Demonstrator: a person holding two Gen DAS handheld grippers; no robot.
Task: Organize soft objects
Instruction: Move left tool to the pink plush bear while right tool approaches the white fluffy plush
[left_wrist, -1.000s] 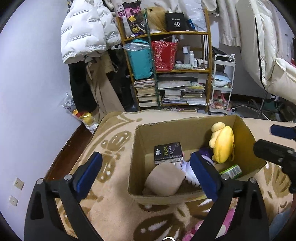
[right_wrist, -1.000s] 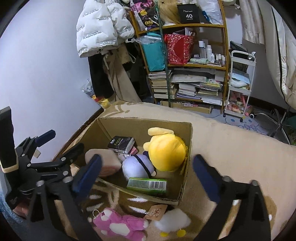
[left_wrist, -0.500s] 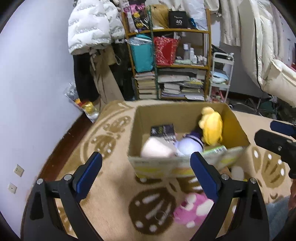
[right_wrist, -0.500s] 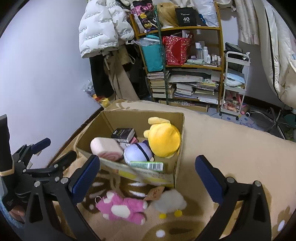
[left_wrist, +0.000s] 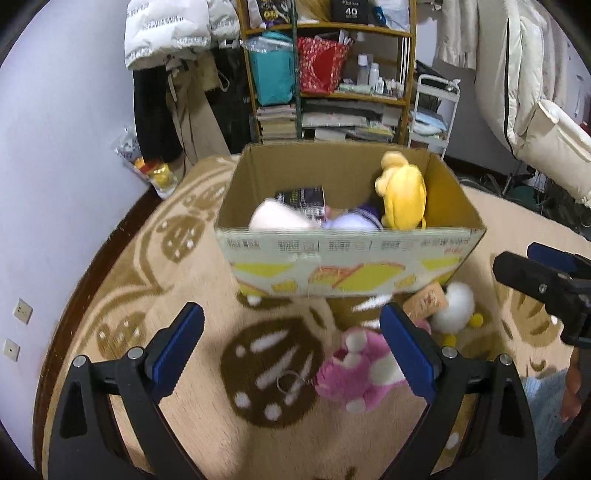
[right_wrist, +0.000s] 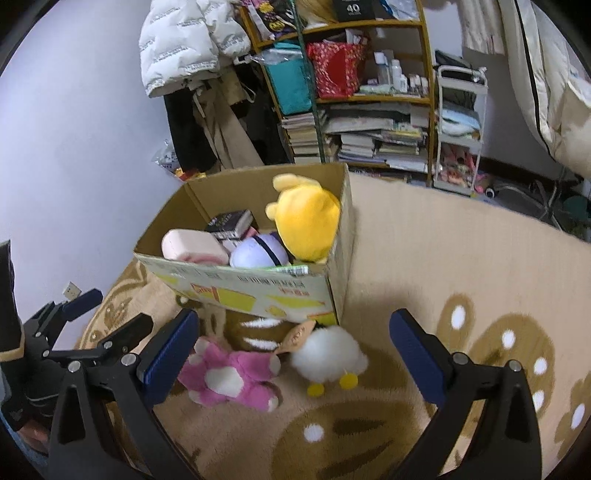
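The left gripper (left_wrist: 291, 341) is spread wide with nothing between its blue pads (left_wrist: 176, 347), and hovers above the patterned rug (left_wrist: 207, 299). The right gripper (right_wrist: 295, 345) is likewise spread wide and empty. A cardboard box (left_wrist: 347, 264) stands upright on the rug at 12 o'clock in the left wrist view. Inside it, a yellow plush (left_wrist: 404, 194) leans against the wall at 1 o'clock, a lavender plush (left_wrist: 351, 223) lies beside it, a pink roll-shaped cushion (left_wrist: 277, 221) lies at 11 o'clock, and a black book (left_wrist: 301, 197) rests behind the cushion. Outside the box, a pink plush (right_wrist: 231, 376) lies on the rug just in front of the box wall, at 7 o'clock from the box in the right wrist view. A white plush (right_wrist: 328, 356) with yellow feet lies just beside it, at 6 o'clock from the box, with a brown tag (right_wrist: 297, 336) touching it. A cluttered shelf unit (right_wrist: 354, 92) stands against the far wall at 12 o'clock.
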